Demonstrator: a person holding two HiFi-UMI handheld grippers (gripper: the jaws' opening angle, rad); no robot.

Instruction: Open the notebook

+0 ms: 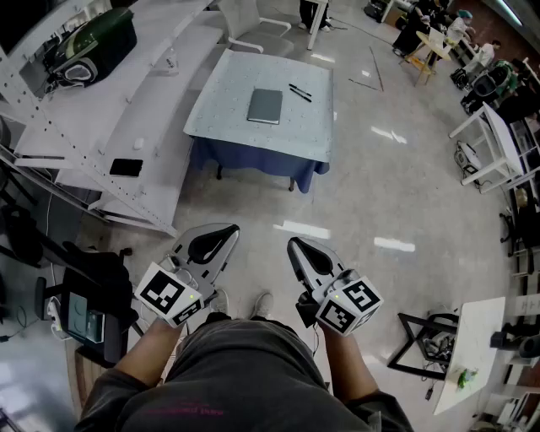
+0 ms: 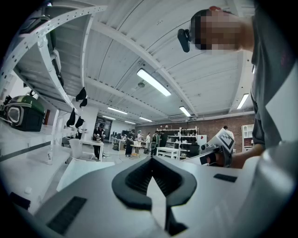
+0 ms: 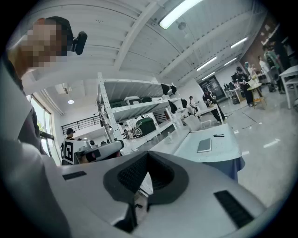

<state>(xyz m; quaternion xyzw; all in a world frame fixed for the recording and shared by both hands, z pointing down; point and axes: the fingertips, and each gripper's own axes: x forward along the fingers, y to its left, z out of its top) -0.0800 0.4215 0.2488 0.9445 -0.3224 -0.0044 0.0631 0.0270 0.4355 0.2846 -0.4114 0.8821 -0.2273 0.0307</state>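
Note:
A closed dark grey notebook [image 1: 265, 105] [image 3: 204, 145] lies flat on a pale table [image 1: 228, 118] [image 3: 223, 151] with a blue skirt, far ahead of me across the floor. Two black pens [image 1: 299, 91] [image 3: 218, 135] lie to its right. My left gripper [image 1: 211, 245] [image 2: 151, 179] is held close to my body, level, its jaws shut with nothing between them. My right gripper [image 1: 305, 253] [image 3: 146, 174] is beside it, tilted slightly down, also shut and holding nothing. Both are well short of the table. The notebook is out of sight in the left gripper view.
A white perforated shelf rack [image 1: 110, 126] runs along the left, carrying a green and black bag [image 1: 93, 38] and a black flat device [image 1: 126, 167]. A white chair [image 1: 245, 21] stands behind the table. White tables [image 1: 498, 143] and people are at the back right. A black stand [image 1: 426, 337] stands on the floor to my right.

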